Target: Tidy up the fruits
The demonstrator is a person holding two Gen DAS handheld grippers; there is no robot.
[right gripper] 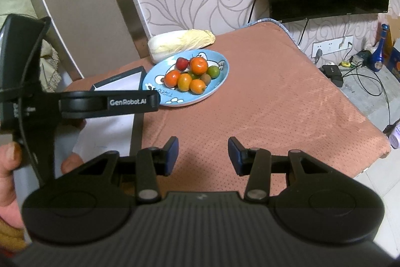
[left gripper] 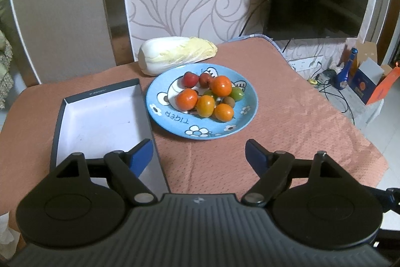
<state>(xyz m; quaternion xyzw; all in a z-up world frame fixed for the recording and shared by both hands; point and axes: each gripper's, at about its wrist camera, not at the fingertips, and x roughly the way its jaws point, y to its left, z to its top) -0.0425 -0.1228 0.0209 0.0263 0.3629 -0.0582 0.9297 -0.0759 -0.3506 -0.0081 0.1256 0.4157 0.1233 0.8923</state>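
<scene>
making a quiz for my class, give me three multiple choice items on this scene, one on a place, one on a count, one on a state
1. Where does the napa cabbage lie?
A. inside the box
B. on the cloth just behind the blue plate
C. on the floor by the bottle

2. How many orange fruits are on the blue plate?
A. two
B. four
C. seven

3. What is the state of the open box?
A. empty
B. full of fruit
C. closed with a lid

Answers:
1. B, since the cabbage rests on the tablecloth at the plate's far rim.
2. B, as four orange fruits show among the red, green and brown ones.
3. A, because only its bare white floor shows, and the left tongs and right tongs both stand open, holding nothing.
</scene>
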